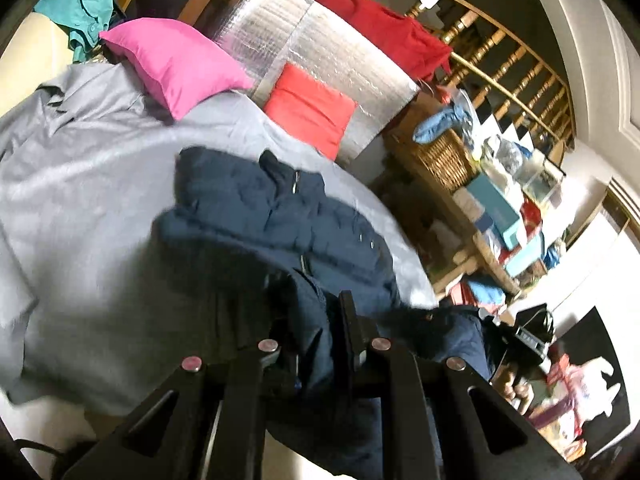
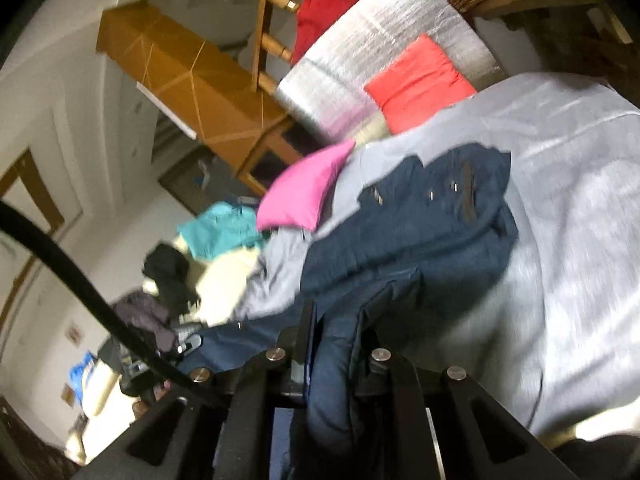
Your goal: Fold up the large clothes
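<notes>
A dark navy padded jacket (image 1: pixel 276 216) lies on a bed under a grey sheet (image 1: pixel 88 200), its collar toward the pillows. My left gripper (image 1: pixel 314 320) is shut on the jacket's near hem, and the pinched fabric hangs down between the black fingers. In the right wrist view the same navy jacket (image 2: pixel 420 232) stretches away over the grey sheet (image 2: pixel 580 200). My right gripper (image 2: pixel 336 328) is shut on another part of its near edge, a thick fold bulging between the fingers. The jacket's near edge is raised off the bed. The other gripper and a hand (image 1: pixel 520 384) show at the lower right of the left wrist view.
A pink pillow (image 1: pixel 176 60) and a red pillow (image 1: pixel 312 108) lean on a silver insulated panel (image 1: pixel 320 52) at the head of the bed. Red cloth (image 1: pixel 392 36) hangs on a wooden railing. A wicker basket (image 1: pixel 444 160) and cluttered shelves stand right of the bed. Teal clothing (image 2: pixel 220 232) lies beyond.
</notes>
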Demonstrator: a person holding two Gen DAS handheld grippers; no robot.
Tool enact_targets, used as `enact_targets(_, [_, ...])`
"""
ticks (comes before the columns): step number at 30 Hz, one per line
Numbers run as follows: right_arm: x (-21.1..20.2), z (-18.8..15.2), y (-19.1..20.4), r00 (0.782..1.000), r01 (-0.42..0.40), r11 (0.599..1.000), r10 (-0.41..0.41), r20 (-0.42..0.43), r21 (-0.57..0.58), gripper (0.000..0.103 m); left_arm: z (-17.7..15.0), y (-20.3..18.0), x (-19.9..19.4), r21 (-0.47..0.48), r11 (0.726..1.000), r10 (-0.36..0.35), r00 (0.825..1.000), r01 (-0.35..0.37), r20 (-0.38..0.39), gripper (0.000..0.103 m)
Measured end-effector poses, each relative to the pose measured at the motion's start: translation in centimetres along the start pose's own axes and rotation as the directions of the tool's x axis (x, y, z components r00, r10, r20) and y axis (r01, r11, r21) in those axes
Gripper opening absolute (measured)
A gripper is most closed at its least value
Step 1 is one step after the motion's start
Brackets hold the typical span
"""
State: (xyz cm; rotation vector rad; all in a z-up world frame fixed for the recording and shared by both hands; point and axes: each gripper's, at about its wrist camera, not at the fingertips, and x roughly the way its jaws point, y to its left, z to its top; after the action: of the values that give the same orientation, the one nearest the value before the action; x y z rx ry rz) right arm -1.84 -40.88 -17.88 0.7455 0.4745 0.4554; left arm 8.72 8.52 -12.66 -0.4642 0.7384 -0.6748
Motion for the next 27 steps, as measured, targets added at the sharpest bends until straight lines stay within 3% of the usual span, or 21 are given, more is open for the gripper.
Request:
enact_targets(5, [3.1,4.9,-2.0,0.994,0.012,0.998,-0.020,0.106,0.068,0.012,4.6,1.0,3.5,-0.026,0.999,0.025,0.998,-0.024,0.051,0.015])
enact_targets(13, [11.0,11.1,-7.4,0.973,0.120,0.977,-0.152,0.174,0.178,0.012,10.5,4.5,12.8,-0.108,0.984,0.157,0.977,-0.142,0.146,0.015])
enact_targets(18, [15.5,14.0,-10.3,0.964,0.190,0.957,-0.224,0.145,0.218,0.012,13.2,7.6,18.4,-0.170,0.967,0.212,0.969,-0.190,0.126,0.015])
enact_targets(27, [21.1,16.7,-14.3,0.957,0.221,0.934,-0.264,0.123,0.281,0.012,15.3,10.0,24.2,-0.156,0.942,0.309,0.950,-0.298,0.050,0.016])
